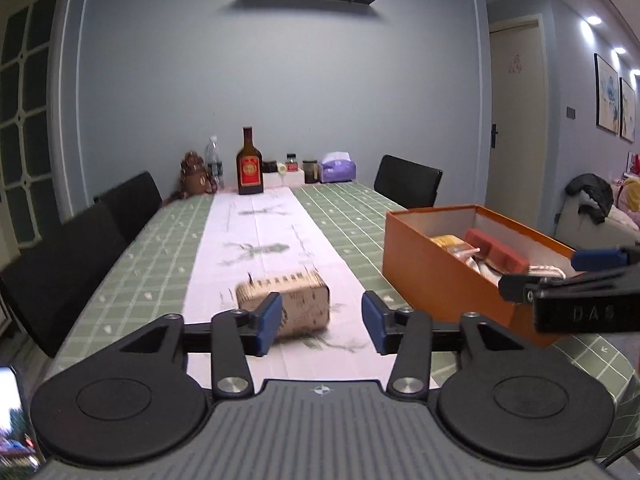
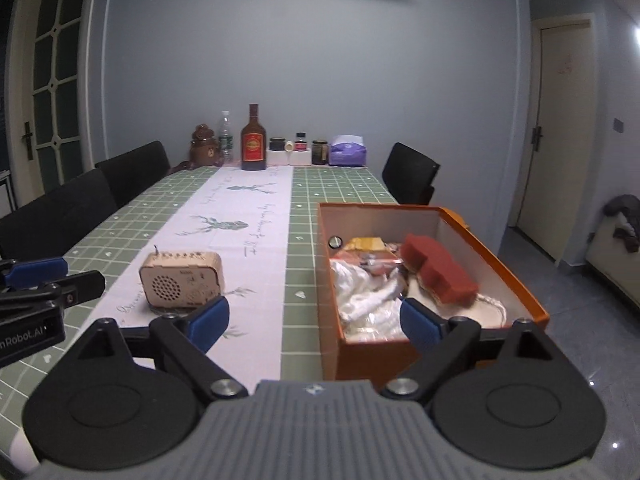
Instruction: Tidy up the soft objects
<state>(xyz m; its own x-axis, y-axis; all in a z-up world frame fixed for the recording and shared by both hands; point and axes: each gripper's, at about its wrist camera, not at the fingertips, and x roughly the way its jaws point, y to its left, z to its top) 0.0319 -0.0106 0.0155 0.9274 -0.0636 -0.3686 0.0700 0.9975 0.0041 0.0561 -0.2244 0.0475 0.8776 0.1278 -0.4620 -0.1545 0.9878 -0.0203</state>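
An orange box (image 1: pixel 432 276) (image 2: pixel 360 354) stands on the right of the table. Inside lie a red sponge (image 2: pixel 438 270) (image 1: pixel 496 250), a crumpled white cloth (image 2: pixel 368 292) and a yellow packet (image 2: pixel 366 244). A beige box with a round grille (image 2: pixel 182 280) (image 1: pixel 296 300) sits on the white runner. My left gripper (image 1: pixel 322 322) is open just short of it, and its left pad overlaps the beige box's near corner. My right gripper (image 2: pixel 316 322) is open and empty at the orange box's near left corner. Each gripper's fingers (image 1: pixel 520 286) (image 2: pixel 38 270) show at the edge of the other's view.
A brown bottle (image 2: pixel 253 144), a clear bottle, a bear-shaped jar (image 2: pixel 204 146), small jars and a purple tissue pack (image 2: pixel 348 152) line the table's far end. Black chairs (image 2: pixel 132 168) (image 2: pixel 410 176) flank the green checked tablecloth (image 2: pixel 348 188). A lit phone screen (image 1: pixel 12 412) shows at lower left.
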